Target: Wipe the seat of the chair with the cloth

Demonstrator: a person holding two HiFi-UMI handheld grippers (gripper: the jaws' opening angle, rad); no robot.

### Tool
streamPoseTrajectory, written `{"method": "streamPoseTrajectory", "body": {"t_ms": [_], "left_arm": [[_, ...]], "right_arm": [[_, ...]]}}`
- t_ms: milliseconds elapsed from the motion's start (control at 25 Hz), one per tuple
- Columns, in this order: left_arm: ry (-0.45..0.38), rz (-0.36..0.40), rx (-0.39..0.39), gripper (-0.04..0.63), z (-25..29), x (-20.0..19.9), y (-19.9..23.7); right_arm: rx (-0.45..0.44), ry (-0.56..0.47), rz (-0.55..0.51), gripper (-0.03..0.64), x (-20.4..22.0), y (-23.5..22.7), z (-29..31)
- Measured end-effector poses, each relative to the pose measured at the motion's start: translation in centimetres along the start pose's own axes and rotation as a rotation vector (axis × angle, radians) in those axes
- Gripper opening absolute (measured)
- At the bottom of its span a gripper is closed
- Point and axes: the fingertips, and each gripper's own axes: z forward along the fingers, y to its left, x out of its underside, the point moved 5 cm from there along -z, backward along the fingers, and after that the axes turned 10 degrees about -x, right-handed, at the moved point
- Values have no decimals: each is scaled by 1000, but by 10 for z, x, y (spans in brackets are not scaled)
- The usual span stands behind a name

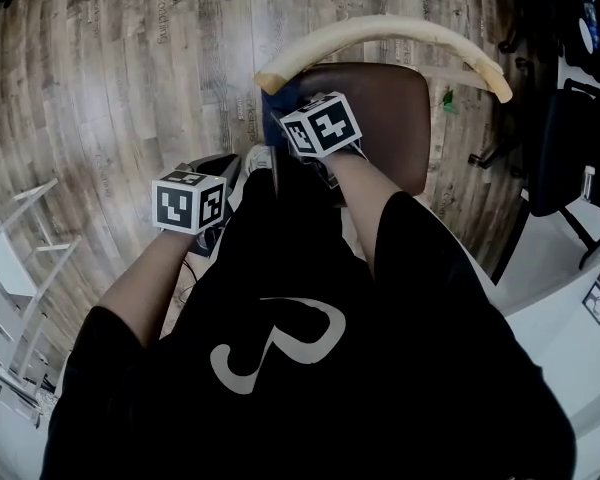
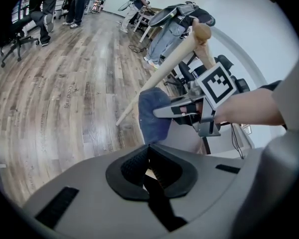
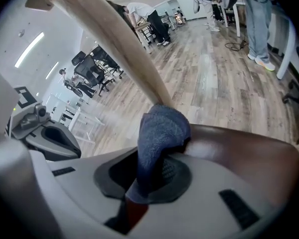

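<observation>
The chair has a brown seat (image 1: 390, 108) and a pale curved wooden back rail (image 1: 380, 33). My right gripper (image 1: 318, 128) is over the seat's left front part, shut on a blue cloth (image 3: 159, 133). The cloth bulges out from between the jaws and presses on the seat (image 3: 239, 151) near its edge, under the back rail (image 3: 119, 49). The left gripper view shows the same cloth (image 2: 153, 116) hanging from the right gripper (image 2: 187, 109). My left gripper (image 1: 210, 176) hangs to the left of the chair over the floor; its jaws (image 2: 148, 167) are shut on nothing.
Wood floor (image 1: 130, 68) surrounds the chair. A white rack (image 1: 20, 268) stands at the left. A black office chair (image 1: 570, 138) and a white table (image 1: 570, 318) are at the right. People and desks (image 2: 139, 4) are far off in the room.
</observation>
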Motion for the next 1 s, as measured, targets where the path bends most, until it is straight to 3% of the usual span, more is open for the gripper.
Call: {"method": "streamPoseTrajectory", "body": {"t_ms": [200,440,600,1000], "left_arm": [[18,-5,-14,12,4,6,-2],[37,-33,-21,12,10,19,-12],[32,-68,-29,12,15,22,-22],[-8,-77,-35,12,28,12,-59]], "right_arm": [[31,49,-49,46,4,-10,-1],[33,50,-25,46,13,-26,-10],[67,61,-33,46,22,-40,-24],[138,44,8,46,49,-77,-68]]}}
